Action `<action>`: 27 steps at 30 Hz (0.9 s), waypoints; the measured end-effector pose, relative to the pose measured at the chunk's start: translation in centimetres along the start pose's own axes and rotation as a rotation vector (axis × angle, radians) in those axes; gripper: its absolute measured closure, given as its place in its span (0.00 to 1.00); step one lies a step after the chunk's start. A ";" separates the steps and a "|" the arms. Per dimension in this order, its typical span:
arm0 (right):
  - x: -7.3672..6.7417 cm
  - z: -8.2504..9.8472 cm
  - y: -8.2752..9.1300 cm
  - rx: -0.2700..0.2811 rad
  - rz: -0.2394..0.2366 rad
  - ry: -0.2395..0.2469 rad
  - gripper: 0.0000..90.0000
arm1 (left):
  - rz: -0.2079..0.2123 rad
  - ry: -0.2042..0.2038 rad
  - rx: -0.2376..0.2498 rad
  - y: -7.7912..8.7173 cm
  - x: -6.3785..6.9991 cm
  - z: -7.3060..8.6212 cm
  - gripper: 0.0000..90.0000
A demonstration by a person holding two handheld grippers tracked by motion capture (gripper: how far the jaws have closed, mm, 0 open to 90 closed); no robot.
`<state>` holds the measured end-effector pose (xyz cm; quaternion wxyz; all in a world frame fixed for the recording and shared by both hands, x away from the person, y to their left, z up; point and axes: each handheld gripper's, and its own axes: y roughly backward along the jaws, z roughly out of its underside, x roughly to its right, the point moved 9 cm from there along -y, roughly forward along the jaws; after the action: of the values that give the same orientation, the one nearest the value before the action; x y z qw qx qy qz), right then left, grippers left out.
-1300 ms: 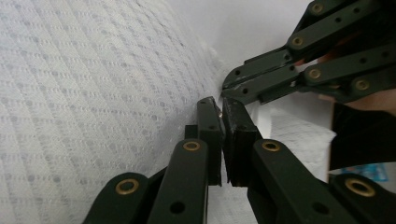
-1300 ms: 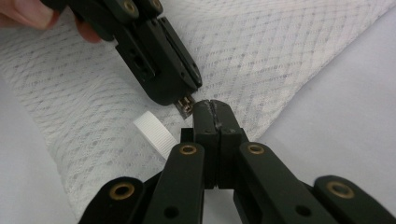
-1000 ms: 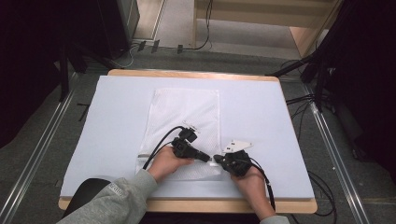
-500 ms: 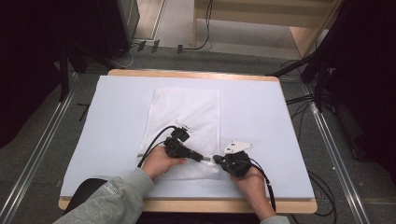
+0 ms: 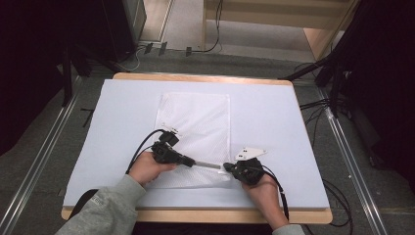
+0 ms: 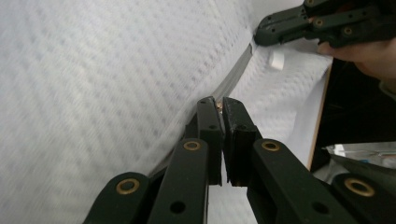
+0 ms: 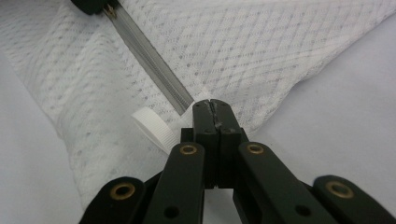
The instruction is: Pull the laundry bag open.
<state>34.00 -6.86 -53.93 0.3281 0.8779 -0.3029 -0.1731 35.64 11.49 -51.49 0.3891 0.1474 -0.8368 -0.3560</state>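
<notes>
A white mesh zip bag [image 5: 195, 122] lies flat on the white-covered table [image 5: 274, 117]. Its grey zipper [image 5: 210, 166] runs along the near edge. My left gripper [image 5: 193, 163] is shut on the zipper's small brass pull [image 6: 218, 106], with the grey zipper tape [image 6: 236, 74] stretching away toward my right gripper [image 6: 261, 37]. My right gripper [image 7: 211, 106] is shut on the bag's fabric at the zipper's end [image 7: 184, 100], beside a white loop tag [image 7: 152, 127]. The two grippers [image 5: 227, 168] face each other along the zipper line, a short stretch apart.
The table's wooden front edge [image 5: 195, 214] runs just below both hands. Dark floor, metal rails [image 5: 39, 161] and cables [image 5: 333, 196] surround the table. A cable [image 5: 142, 147] loops from the left gripper over the bag's left side.
My left gripper has slid left along the zipper, away from the right gripper, and more grey zipper shows between them. The right gripper has kept still.
</notes>
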 end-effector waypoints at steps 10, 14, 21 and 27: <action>0.1 -0.1 0.0 -0.017 -0.014 -0.004 1.00 | -0.060 0.054 0.021 3.3 -2.0 2.5 0.99; 0.1 -0.1 0.0 -0.026 -0.018 -0.003 1.00 | -0.062 0.085 0.038 4.5 -2.7 3.3 0.99; 0.1 -0.2 0.0 -0.027 -0.023 0.007 1.00 | -0.106 0.097 0.048 5.5 -3.5 4.1 0.99; 0.2 -0.2 0.0 -0.035 -0.031 -0.001 1.00 | -0.137 0.111 0.066 6.5 -3.9 4.8 0.99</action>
<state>34.24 -6.94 -53.82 0.3403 0.8766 -0.2862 -0.1838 34.76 20.45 -51.18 0.4045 0.2367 -0.8131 -0.3452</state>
